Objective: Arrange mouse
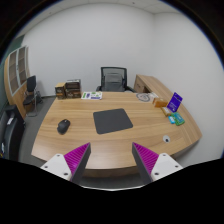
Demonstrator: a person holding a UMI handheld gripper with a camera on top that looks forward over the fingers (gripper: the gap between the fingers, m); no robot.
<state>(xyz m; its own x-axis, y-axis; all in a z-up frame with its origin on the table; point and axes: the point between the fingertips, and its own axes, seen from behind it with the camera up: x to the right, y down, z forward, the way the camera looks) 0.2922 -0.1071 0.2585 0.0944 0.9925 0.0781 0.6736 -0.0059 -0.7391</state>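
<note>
A black mouse [64,125] lies on the wooden desk [100,145], to the left of a dark grey mouse pad [112,120] near the desk's middle. My gripper [111,158] hovers above the desk's near edge, well short of both. Its fingers, with magenta pads [74,156], stand wide apart and hold nothing.
A black office chair [115,78] stands behind the desk. Boxes and papers [72,90] lie at the far left of the desk, a purple card [176,101] and small items at the right. Another chair [10,130] and shelves [14,70] are at the left.
</note>
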